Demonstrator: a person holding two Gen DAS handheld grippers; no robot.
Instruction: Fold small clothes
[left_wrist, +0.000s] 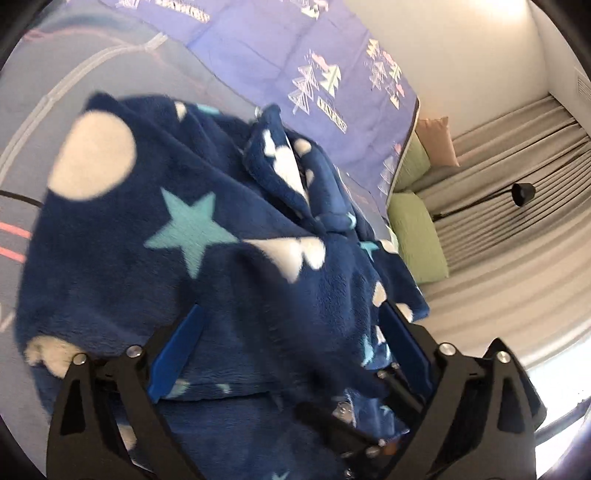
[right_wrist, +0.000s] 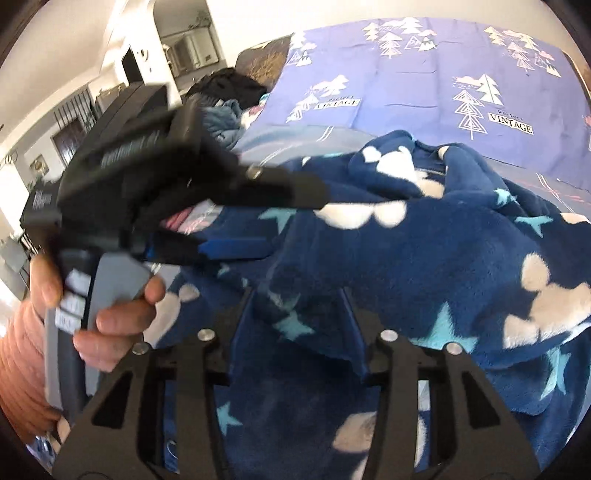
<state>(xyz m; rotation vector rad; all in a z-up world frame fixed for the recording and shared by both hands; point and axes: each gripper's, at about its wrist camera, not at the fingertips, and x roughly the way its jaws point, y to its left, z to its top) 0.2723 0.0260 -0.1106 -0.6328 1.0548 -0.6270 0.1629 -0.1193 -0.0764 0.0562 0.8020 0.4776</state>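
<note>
A navy fleece garment (left_wrist: 207, 236) with teal stars and white shapes lies crumpled on the bed, its collar or hood bunched up toward the far side. My left gripper (left_wrist: 291, 310) is wide open low over its near edge, with fleece bulging up between the blue pads (left_wrist: 177, 354). In the right wrist view the same garment (right_wrist: 443, 236) fills the middle. My right gripper (right_wrist: 297, 295) is partly open with a loose fold of fleece between its fingers. The left gripper (right_wrist: 295, 221), held by a hand (right_wrist: 110, 325), reaches in from the left with its jaws spread.
The garment rests on a grey-blue sheet (left_wrist: 74, 74) next to a violet duvet (right_wrist: 406, 85) printed with trees. Green pillows (left_wrist: 417, 236), a pink pillow (left_wrist: 439, 140), a grey curtain (left_wrist: 517, 155) and a black lamp (left_wrist: 522, 194) lie to the right. A pile of dark clothes (right_wrist: 229, 96) sits at the bed's far end.
</note>
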